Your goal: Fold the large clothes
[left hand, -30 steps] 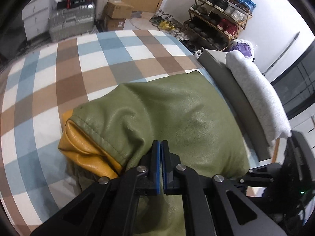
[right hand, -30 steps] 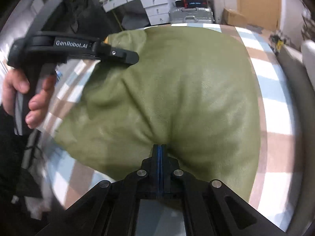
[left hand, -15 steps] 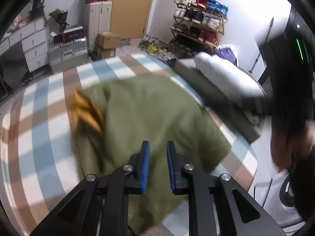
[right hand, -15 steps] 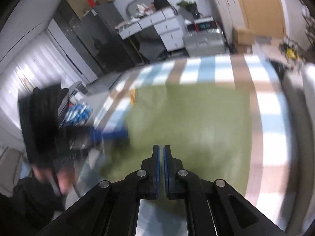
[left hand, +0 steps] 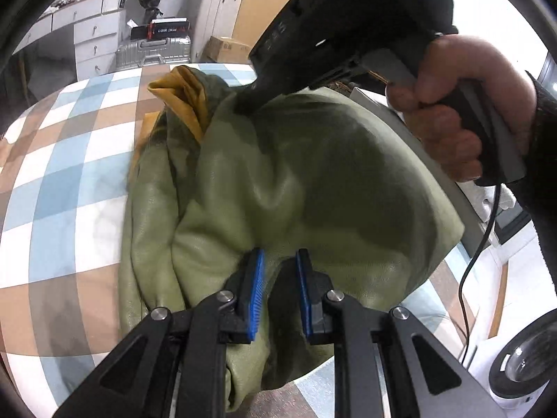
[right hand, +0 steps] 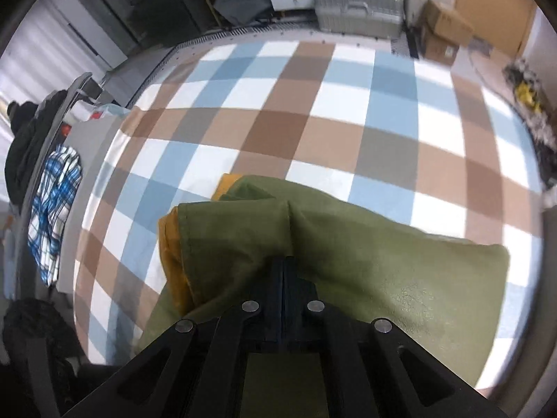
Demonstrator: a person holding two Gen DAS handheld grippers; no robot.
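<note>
An olive green jacket point(left hand: 313, 174) with a mustard yellow lining point(left hand: 184, 94) lies bunched on the checked bed cover point(left hand: 69, 181). My left gripper point(left hand: 278, 264) is open, its blue pads either side of a fold at the jacket's near edge. My right gripper point(right hand: 284, 261) is shut on the jacket point(right hand: 348, 250), pinching a raised ridge of green fabric near the yellow lining point(right hand: 170, 264). In the left wrist view the right gripper's black body point(left hand: 313, 35) and the hand holding it press down on the jacket's far side.
A grey headboard edge point(left hand: 438, 160) runs along the bed's right side. A silver suitcase point(left hand: 153, 48), white drawers point(left hand: 94, 35) and cardboard boxes point(left hand: 226, 48) stand beyond the bed. A blue checked cloth point(right hand: 55, 202) lies at the bed's left edge.
My left gripper let go of the jacket, opened and came back down to its near edge. My right gripper swung over to the far side and shut on a ridge of the jacket.
</note>
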